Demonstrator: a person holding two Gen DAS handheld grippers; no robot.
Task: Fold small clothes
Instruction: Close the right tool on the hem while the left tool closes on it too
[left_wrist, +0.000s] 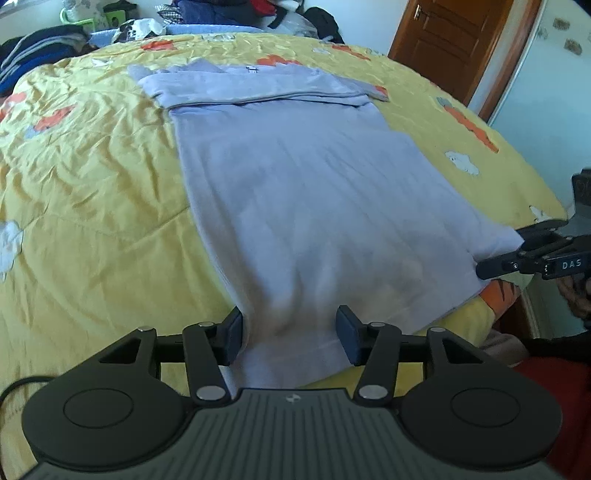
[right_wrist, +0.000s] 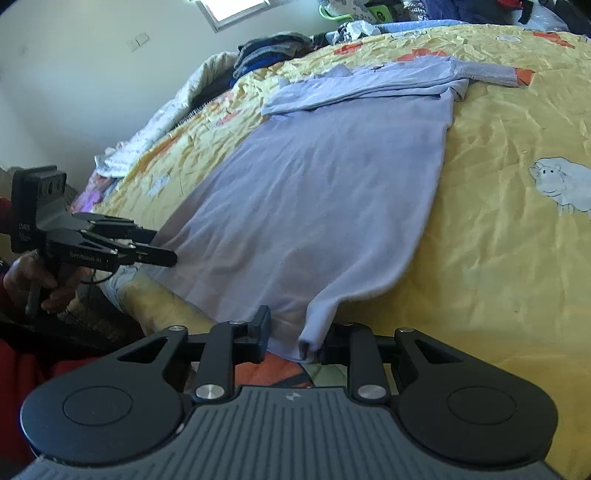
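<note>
A pale lilac long-sleeved shirt (left_wrist: 310, 177) lies flat on the yellow bedspread (left_wrist: 92, 192), sleeves folded across its far end. My left gripper (left_wrist: 291, 334) is open, its jaws standing either side of the shirt's near left hem corner. My right gripper (right_wrist: 295, 336) is open around the near right hem corner, where the cloth bunches between the jaws. In the right wrist view the shirt (right_wrist: 332, 177) runs away toward the pillows, and the left gripper (right_wrist: 159, 245) shows at its left edge. The right gripper (left_wrist: 498, 254) shows at the shirt's right edge in the left wrist view.
Piles of dark clothes (left_wrist: 40, 48) and bags sit at the bed's far end. A brown wooden door (left_wrist: 454, 40) stands at the far right. The bed's near edge drops off just under both grippers. The bedspread (right_wrist: 509, 236) is wrinkled with sheep prints.
</note>
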